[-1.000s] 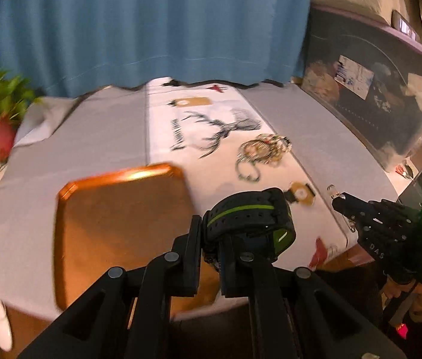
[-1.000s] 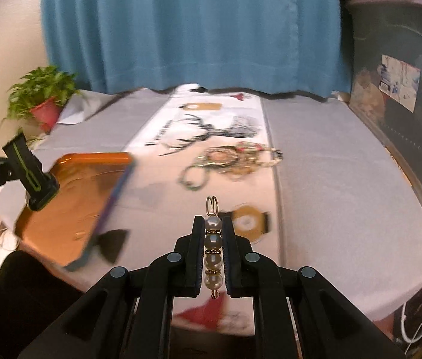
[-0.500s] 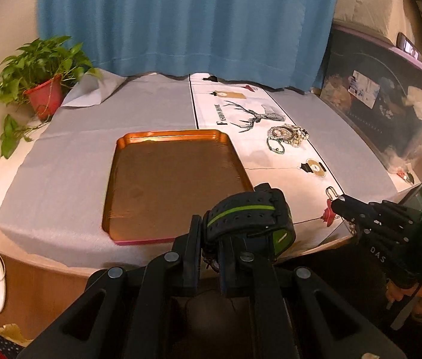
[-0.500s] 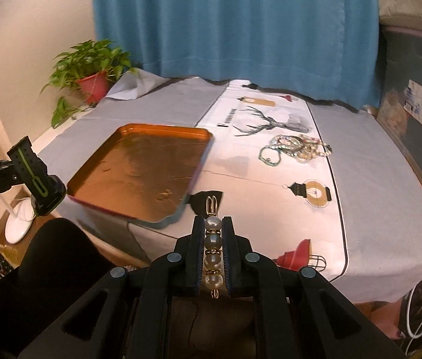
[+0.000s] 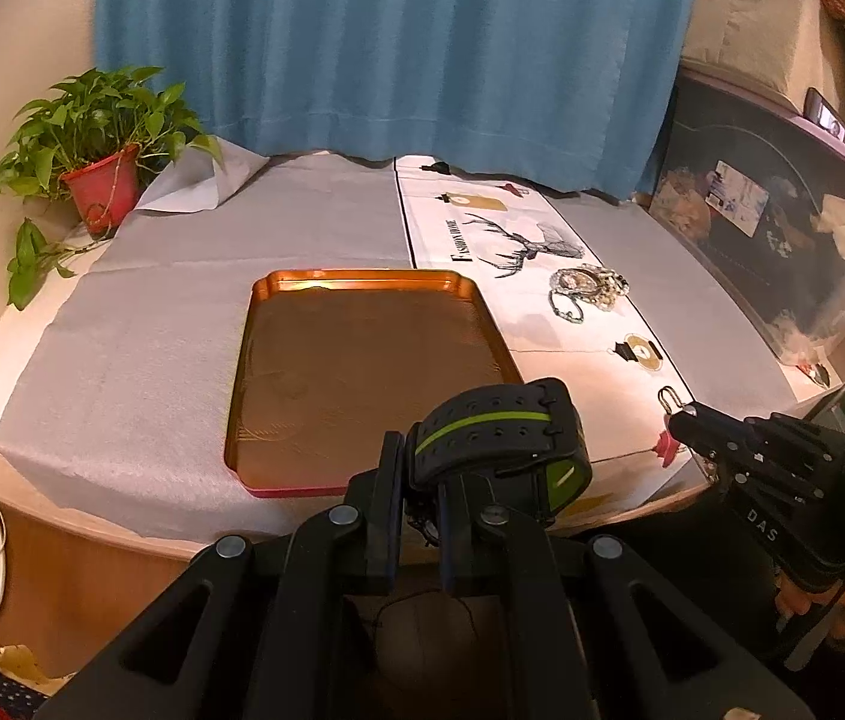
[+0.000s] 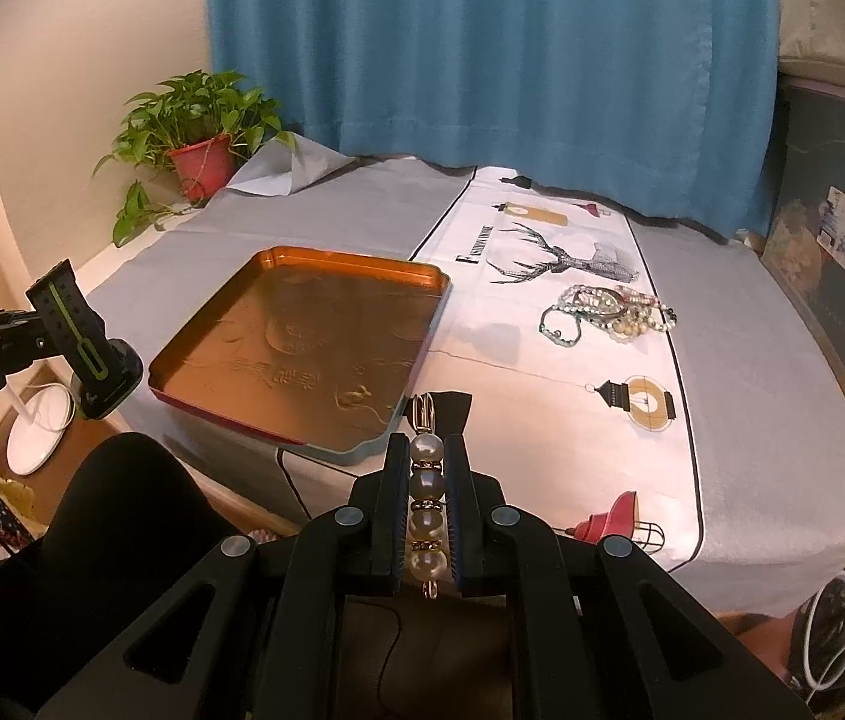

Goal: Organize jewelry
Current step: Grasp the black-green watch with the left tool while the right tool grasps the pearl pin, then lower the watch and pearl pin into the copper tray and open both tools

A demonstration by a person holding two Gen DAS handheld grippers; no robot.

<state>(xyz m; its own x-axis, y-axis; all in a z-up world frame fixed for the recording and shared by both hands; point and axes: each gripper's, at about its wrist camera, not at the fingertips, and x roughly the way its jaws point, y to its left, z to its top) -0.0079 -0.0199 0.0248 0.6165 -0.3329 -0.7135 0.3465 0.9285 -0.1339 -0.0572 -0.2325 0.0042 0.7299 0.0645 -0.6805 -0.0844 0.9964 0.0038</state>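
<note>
Jewelry (image 6: 611, 313) lay in a tangled heap of beaded strands on the white runner (image 6: 548, 360), beside the printed deer and well beyond both grippers. Two further pieces were off the table. The right gripper (image 6: 427, 504) had its jaws drawn narrow on a pearl clip (image 6: 426, 504), which lay lengthwise between the fingers, four pearls in a row, its gold loop sticking out past the tips toward the tray (image 6: 302, 354). The left gripper (image 5: 422, 480) was likewise nearly closed, clamped on a black band (image 5: 500, 438) with a green stripe; the band curled up and over the right finger, above the near edge of the tray. In the right view the band (image 6: 83, 348) showed at the left, held out from the table edge, left of the tray. The orange tray sat on the grey cloth (image 5: 140, 360), its right side just meeting the runner, with nothing loose visible in it. The heap lay right of the tray's far corner, apart from it. A potted plant (image 5: 101, 174) stood at the far left corner, before a blue curtain (image 5: 392, 42). A dark leg (image 6: 122, 516) showed below the table edge.
</note>
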